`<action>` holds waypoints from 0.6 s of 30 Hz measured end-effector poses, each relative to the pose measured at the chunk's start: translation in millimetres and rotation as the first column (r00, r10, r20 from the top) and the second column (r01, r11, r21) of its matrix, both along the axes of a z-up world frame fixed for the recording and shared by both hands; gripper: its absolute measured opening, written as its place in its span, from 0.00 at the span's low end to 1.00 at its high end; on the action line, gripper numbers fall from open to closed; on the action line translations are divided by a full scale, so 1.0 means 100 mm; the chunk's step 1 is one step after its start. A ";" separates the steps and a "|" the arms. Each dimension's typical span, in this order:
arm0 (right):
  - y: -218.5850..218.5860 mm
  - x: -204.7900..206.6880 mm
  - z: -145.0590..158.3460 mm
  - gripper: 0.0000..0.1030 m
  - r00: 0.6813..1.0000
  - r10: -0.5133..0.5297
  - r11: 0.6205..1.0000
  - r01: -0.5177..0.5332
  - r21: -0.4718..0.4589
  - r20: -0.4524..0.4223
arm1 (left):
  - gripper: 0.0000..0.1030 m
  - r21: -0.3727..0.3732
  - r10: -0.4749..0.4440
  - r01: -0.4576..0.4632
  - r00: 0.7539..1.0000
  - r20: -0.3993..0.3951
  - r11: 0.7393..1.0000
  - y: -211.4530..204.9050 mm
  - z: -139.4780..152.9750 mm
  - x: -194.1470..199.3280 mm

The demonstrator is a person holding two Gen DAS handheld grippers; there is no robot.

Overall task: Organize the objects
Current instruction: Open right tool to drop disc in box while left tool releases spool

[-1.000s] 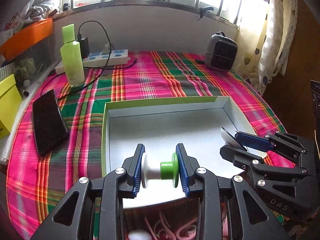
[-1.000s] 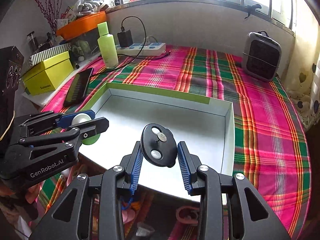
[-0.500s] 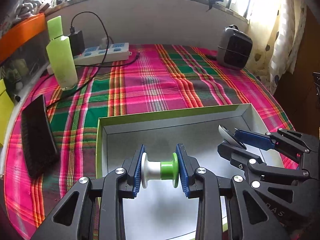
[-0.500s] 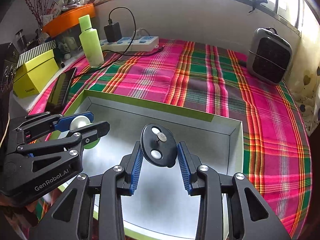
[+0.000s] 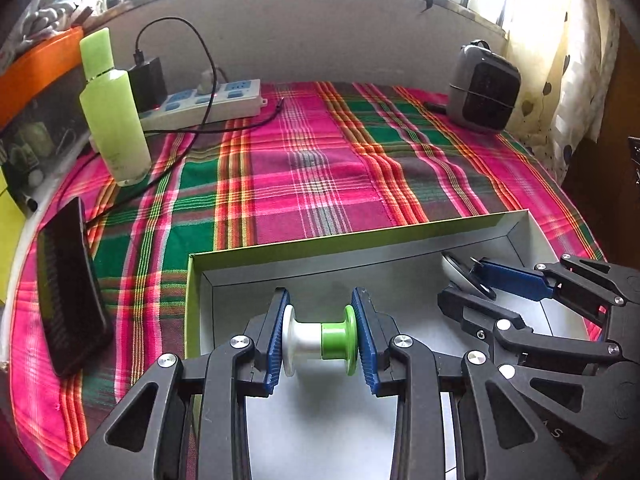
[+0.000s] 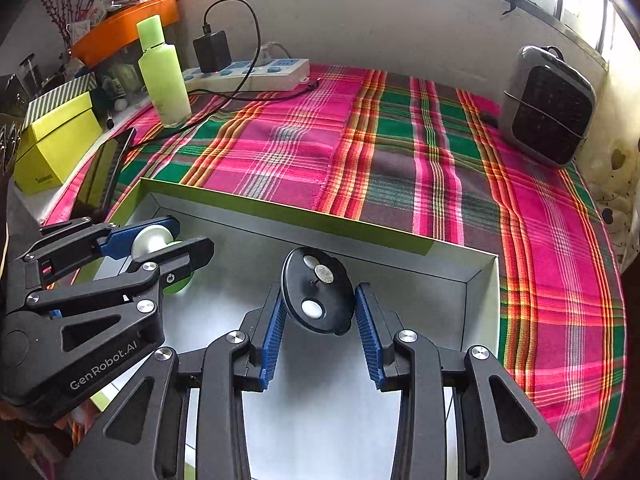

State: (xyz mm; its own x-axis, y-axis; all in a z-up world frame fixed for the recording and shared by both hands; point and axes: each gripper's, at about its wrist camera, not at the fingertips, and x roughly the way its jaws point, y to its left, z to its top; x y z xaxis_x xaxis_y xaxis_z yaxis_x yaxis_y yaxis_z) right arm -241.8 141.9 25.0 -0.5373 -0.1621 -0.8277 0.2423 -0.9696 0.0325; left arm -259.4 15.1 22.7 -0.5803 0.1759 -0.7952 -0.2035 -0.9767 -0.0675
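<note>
Two claws, both loaded, both over the open box (image 5: 192, 312). My left claw (image 5: 319, 334) is clamped on a white-and-green spool (image 5: 319, 340), pads pressing its two end flanges, spool lying crosswise between them above the box's left part. My right claw (image 6: 318, 314) grips a black oval disc (image 6: 317, 290) by its edges; the disc stands on edge, its face with three round metal studs toward the camera, above the box's middle. Whether either item touches the box floor, can't tell. Box: white inside, green rim, sitting on the plaid-covered surface (image 6: 400, 152). Beyond the box's far wall: green bottle (image 5: 114, 112), power strip (image 5: 208, 102) with black charger (image 5: 149, 80) at far left, small grey heater (image 6: 550, 106) at far right. Left of the box: dark phone (image 5: 68, 292) lying flat.
</note>
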 end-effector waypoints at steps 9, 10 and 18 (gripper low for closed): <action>0.01 -0.02 -0.01 0.36 1.000 0.002 1.000 -0.002 -0.014 0.004 | 0.31 -0.012 0.013 -0.013 1.000 0.008 1.000 -0.01 -0.01 -0.03; 0.01 -0.02 -0.01 0.36 1.000 0.004 1.000 -0.004 -0.021 0.006 | 0.32 -0.009 0.015 -0.015 1.000 0.016 1.000 -0.02 -0.02 -0.03; 0.03 0.03 -0.01 0.41 1.000 0.002 0.999 -0.001 -0.036 0.003 | 0.41 -0.007 0.014 -0.013 1.000 0.022 1.000 -0.01 0.00 0.01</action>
State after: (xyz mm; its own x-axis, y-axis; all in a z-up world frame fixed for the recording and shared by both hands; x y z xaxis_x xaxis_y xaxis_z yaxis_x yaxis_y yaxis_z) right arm -238.8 144.9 24.0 -0.5344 -0.1925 -0.8230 0.2436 -0.9675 0.0681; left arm -258.4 13.7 22.4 -0.5645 0.1623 -0.8093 -0.1888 -0.9799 -0.0648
